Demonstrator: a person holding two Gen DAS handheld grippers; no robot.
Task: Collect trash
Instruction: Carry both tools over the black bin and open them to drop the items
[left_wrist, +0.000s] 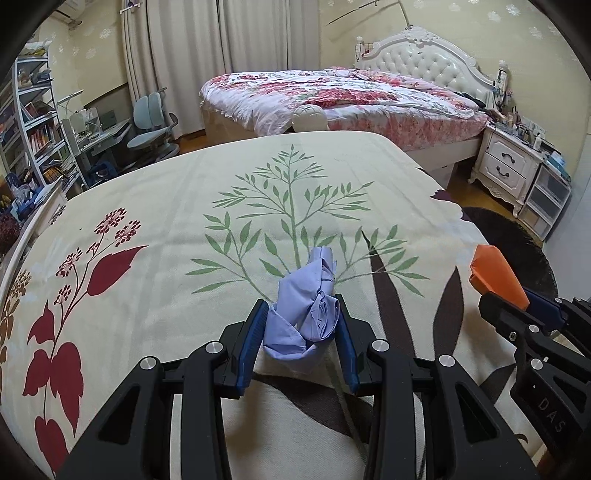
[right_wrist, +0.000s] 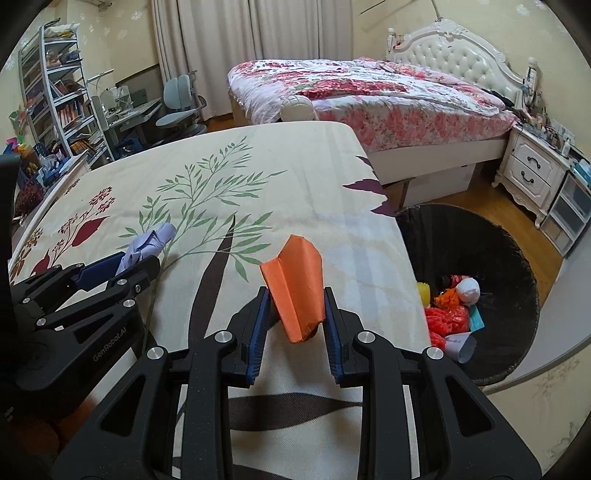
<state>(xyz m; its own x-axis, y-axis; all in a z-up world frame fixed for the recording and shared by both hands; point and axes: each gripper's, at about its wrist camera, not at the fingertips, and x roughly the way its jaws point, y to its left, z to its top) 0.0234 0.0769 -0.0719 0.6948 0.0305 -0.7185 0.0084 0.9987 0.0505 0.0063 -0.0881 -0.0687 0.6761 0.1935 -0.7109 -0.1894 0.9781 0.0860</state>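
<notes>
My left gripper (left_wrist: 301, 321) is shut on a crumpled pale blue paper (left_wrist: 306, 306) and holds it just above the leaf-patterned tablecloth (left_wrist: 184, 206). My right gripper (right_wrist: 294, 312) is shut on a folded orange paper (right_wrist: 295, 284) over the table's right part. In the left wrist view the orange paper (left_wrist: 496, 275) and the right gripper show at the far right. In the right wrist view the blue paper (right_wrist: 147, 243) and the left gripper (right_wrist: 122, 267) show at the left. A black trash bin (right_wrist: 517, 266) stands on the floor right of the table, with red, orange and white trash inside.
A bed with a floral cover (right_wrist: 369, 96) stands beyond the table. A white nightstand (right_wrist: 532, 173) is at the far right. A desk with a blue chair (right_wrist: 181, 99) and a bookshelf (right_wrist: 55, 92) stand at the back left.
</notes>
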